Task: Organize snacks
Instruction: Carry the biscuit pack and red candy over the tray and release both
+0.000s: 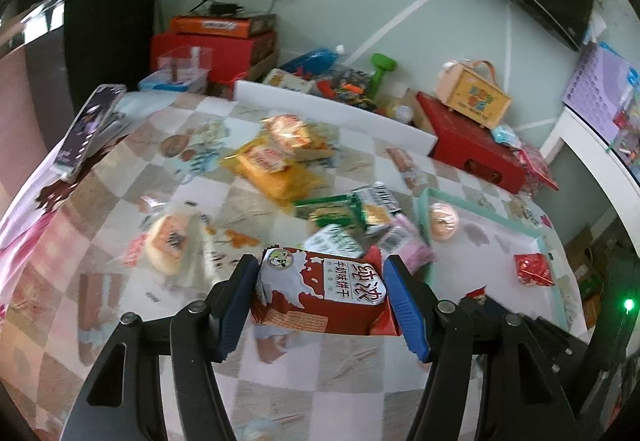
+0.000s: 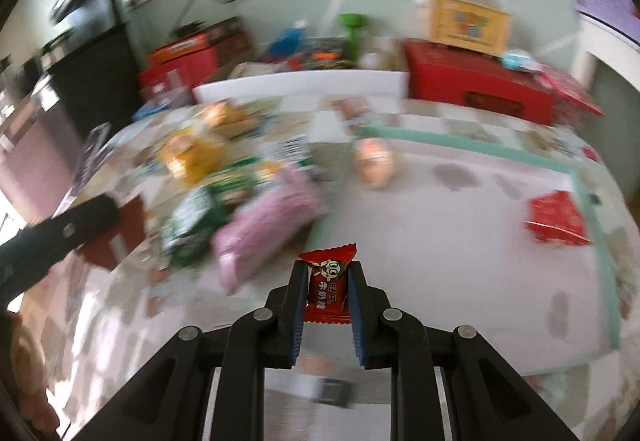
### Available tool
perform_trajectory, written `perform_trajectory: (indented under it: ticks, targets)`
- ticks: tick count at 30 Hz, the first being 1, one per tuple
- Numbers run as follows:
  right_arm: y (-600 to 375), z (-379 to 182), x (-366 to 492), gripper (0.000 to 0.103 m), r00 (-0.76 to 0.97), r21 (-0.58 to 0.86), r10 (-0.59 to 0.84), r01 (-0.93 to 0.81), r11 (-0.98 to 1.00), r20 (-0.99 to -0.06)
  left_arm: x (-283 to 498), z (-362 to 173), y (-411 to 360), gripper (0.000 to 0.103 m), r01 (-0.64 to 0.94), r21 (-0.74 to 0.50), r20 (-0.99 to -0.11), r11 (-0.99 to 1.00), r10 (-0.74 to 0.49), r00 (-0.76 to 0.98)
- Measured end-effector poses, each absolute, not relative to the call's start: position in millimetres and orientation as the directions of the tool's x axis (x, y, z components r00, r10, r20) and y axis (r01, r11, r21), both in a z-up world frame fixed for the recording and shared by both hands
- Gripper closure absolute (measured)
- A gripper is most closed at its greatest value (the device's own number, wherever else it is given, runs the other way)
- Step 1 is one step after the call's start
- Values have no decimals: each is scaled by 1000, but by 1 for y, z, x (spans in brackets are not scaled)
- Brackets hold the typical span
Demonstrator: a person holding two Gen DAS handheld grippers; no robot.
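Note:
My left gripper (image 1: 320, 277) is shut on a dark red milk biscuit packet (image 1: 324, 291), held above the checked tablecloth (image 1: 280, 373). My right gripper (image 2: 327, 273) is shut on a small red candy wrapper (image 2: 328, 289). Loose snacks lie in a heap: yellow packets (image 1: 272, 165), green packets (image 1: 360, 209), a pink packet (image 2: 268, 229) and a round bun in clear wrap (image 1: 170, 241). A white tray with a mint green rim (image 2: 456, 147) holds a round orange snack (image 2: 374, 161) and a red packet (image 2: 556, 217). In the right wrist view, the left gripper's arm (image 2: 60, 237) shows at the left edge.
A phone (image 1: 90, 125) leans at the table's far left. Behind the table stand a white board (image 1: 332, 109), red boxes (image 1: 476, 149), a yellow carry box (image 1: 474, 93), a green dumbbell (image 1: 380, 71) and a black cabinet (image 1: 108, 29). Both views are motion-blurred.

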State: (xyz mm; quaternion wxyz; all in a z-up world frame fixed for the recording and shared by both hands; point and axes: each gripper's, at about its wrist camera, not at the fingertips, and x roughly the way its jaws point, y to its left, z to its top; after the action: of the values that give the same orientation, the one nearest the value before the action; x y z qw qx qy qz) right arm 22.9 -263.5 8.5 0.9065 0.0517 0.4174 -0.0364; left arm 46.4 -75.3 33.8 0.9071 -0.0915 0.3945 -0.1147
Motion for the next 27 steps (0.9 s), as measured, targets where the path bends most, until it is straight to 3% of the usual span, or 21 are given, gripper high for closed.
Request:
perform_trajectory:
  ticks: [14, 27]
  targets:
    - [-371, 21, -11, 82, 620, 73, -253, 451, 890, -743, 45, 33, -172, 37, 378, -203, -664, 903, -411, 625]
    - [-415, 4, -22, 82, 579, 135, -282, 573, 809, -765, 44, 5, -242, 37, 533, -128, -704, 836, -455, 545]
